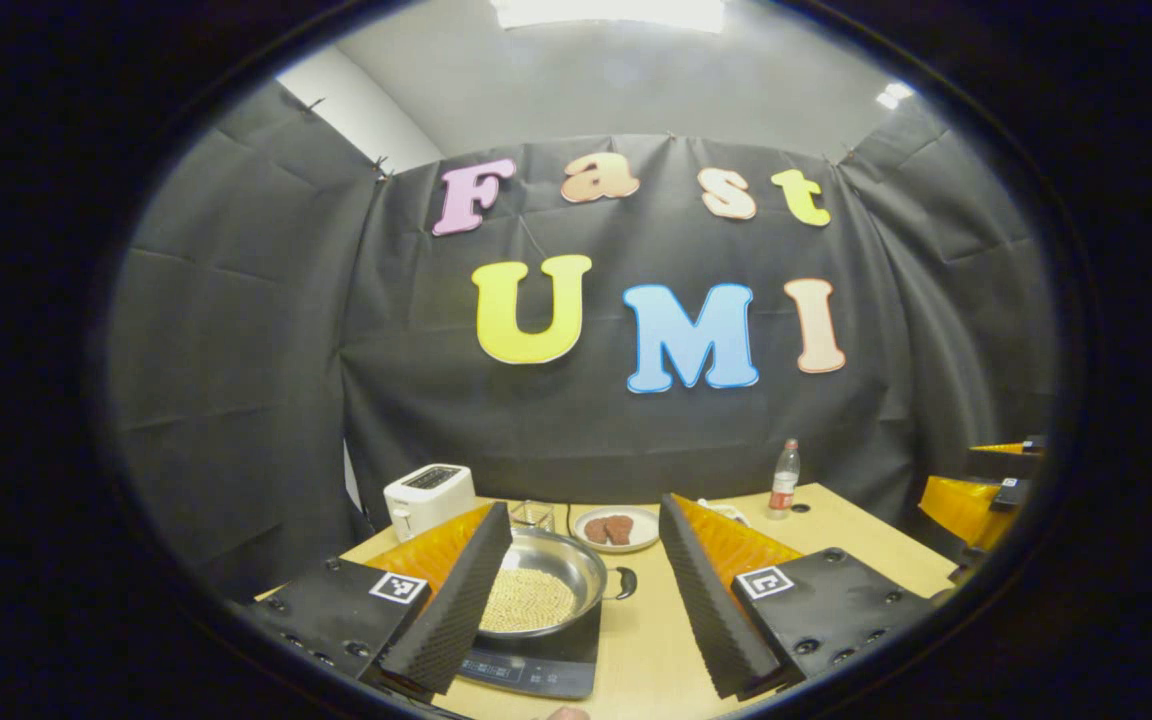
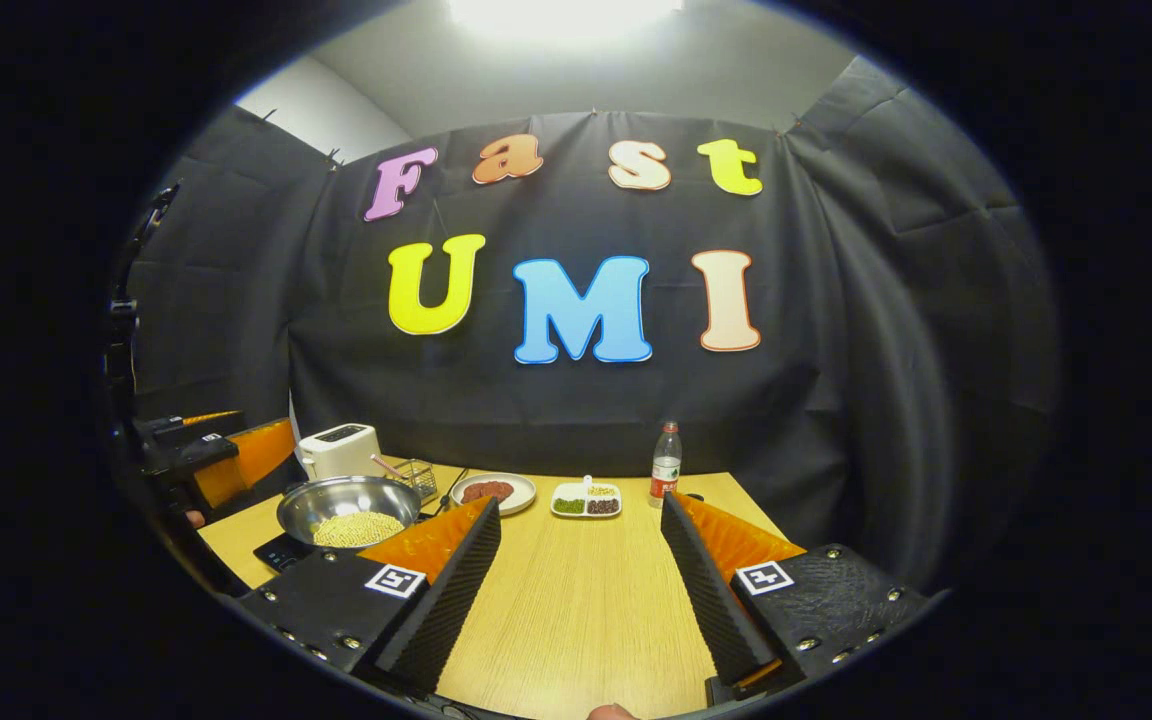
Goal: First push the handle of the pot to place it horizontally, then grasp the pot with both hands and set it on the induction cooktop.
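the pot is sitting on the cooktop, its bowl holding a layer of pale grains and one short dark handle pointing off to the side, roughly level. judging from that, both steps look done and the task is sitting at its end; what seems left is only backing the tongs away without nudging the pot.

the left tongs are standing wide open with nothing held, one finger in front of the pot's near edge and the other well apart from the pot on the handle side. the right tongs are also gaping wide and empty over bare bench, with the pot off beside one finger. in the right gripper view the left tool is showing near the pot, with a bit of a hand on it.

behind the pot: one toaster, one small wire basket, one plate with two dark pieces on it. farther from the pot, one divided dish with four heaps in its compartments, as far as i can tell, and one bottle standing upright. one pot, one cooktop, two tongs in all.
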Tool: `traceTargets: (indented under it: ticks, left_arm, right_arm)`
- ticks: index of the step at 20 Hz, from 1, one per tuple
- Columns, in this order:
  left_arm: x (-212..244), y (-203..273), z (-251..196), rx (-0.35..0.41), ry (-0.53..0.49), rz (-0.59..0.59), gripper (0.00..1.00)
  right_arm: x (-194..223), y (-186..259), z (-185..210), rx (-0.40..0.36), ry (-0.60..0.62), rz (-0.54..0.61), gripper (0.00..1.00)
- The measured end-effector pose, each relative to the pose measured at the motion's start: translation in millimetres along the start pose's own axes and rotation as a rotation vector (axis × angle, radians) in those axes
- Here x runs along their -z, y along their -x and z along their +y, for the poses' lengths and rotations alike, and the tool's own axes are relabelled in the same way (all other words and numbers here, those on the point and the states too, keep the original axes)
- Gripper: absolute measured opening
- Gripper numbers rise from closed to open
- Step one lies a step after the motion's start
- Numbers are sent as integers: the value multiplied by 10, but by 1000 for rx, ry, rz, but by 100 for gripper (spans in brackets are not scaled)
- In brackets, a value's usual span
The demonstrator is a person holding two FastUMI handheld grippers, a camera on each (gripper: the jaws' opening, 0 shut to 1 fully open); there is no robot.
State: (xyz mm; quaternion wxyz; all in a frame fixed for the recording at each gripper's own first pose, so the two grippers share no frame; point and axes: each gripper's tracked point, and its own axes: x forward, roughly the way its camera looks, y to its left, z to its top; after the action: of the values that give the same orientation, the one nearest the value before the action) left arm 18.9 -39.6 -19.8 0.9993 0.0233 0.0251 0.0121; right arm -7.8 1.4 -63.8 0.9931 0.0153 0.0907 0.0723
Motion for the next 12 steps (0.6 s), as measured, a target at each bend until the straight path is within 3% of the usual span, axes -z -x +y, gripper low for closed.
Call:
traceTargets:
  ticks: [12]
  left_arm:
    - [-282, 461, 357, -14, -24, -84, 100]
  right_arm:
    - [-319, 324, 228, 40, -21, -110, 97]
